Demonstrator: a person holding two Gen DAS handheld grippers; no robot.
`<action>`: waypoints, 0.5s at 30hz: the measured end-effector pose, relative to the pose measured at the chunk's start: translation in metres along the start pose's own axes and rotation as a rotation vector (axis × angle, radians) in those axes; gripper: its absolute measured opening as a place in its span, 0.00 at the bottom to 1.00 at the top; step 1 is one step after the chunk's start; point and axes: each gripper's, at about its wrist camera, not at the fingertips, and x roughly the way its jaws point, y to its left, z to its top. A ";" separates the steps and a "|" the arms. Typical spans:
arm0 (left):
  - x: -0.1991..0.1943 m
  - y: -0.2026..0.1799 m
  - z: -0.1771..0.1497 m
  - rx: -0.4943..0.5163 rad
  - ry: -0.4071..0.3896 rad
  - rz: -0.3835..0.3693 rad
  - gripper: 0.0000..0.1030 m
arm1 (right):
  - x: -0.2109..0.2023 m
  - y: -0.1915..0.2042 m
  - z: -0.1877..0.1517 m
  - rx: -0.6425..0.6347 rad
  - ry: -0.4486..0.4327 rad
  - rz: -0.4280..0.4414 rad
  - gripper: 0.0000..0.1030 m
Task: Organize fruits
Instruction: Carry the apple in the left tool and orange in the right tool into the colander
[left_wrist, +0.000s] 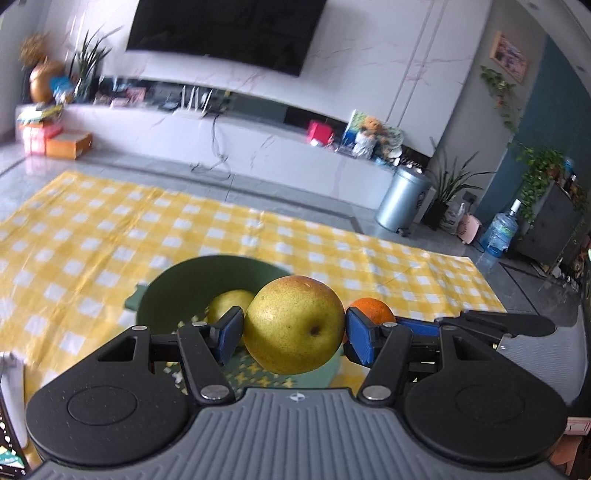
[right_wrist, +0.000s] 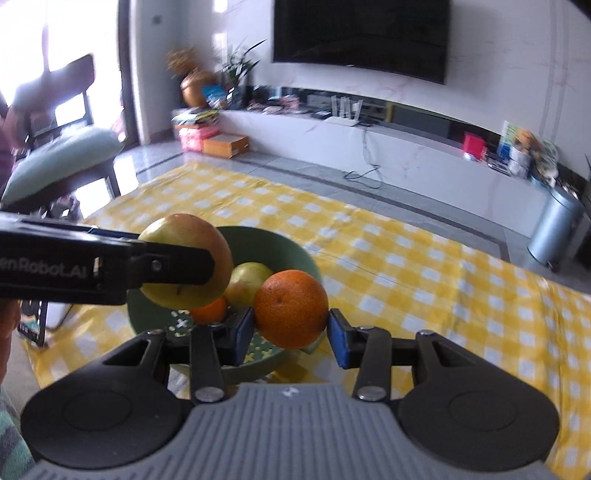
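Yellow-and-white checked cloth (left_wrist: 92, 229) covers the floor area under the work. On it stands a round green bowl (left_wrist: 192, 280) with a perforated bottom.

Left wrist view, left to right: a small yellow-green fruit (left_wrist: 227, 304) lies inside the bowl, partly hidden behind the left blue pad. The left gripper (left_wrist: 294, 332) is clenched on a large yellow-green pear (left_wrist: 294, 325) — both blue pads press its sides, and the pear hangs above the near rim of the bowl. Just right of the pear, the top of a round orange (left_wrist: 371, 310) shows behind the right pad, with the black frame of the right gripper (left_wrist: 495, 323) running off beside it.

Right wrist view, left to right: a chair with a pale green cushion (right_wrist: 62, 158) stands at the far left edge. The left gripper (right_wrist: 177, 264) reaches in from the left, its black finger lying across the pear (right_wrist: 188, 236), which is held over the bowl (right_wrist: 288, 247). Below the pear, a second small orange (right_wrist: 210, 310) and the yellow-green fruit (right_wrist: 249, 280) lie in the bowl. The right gripper (right_wrist: 291, 326) is clamped on the round orange (right_wrist: 291, 308) — pads tight on both sides, fruit above the bowl's near rim. Further right, bare checked cloth (right_wrist: 461, 295).

Background: a black wall-mounted television (right_wrist: 362, 33), a white low cabinet (right_wrist: 406, 155) and a silver pedal bin (right_wrist: 554, 225) at far right.
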 end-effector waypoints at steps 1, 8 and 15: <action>0.002 0.006 0.001 -0.018 0.013 -0.005 0.67 | 0.005 0.006 0.003 -0.037 0.017 0.005 0.39; 0.013 0.035 0.000 -0.087 0.107 -0.031 0.67 | 0.038 0.027 0.018 -0.164 0.159 0.058 0.39; 0.029 0.055 -0.003 -0.152 0.198 -0.051 0.67 | 0.067 0.030 0.025 -0.183 0.318 0.100 0.39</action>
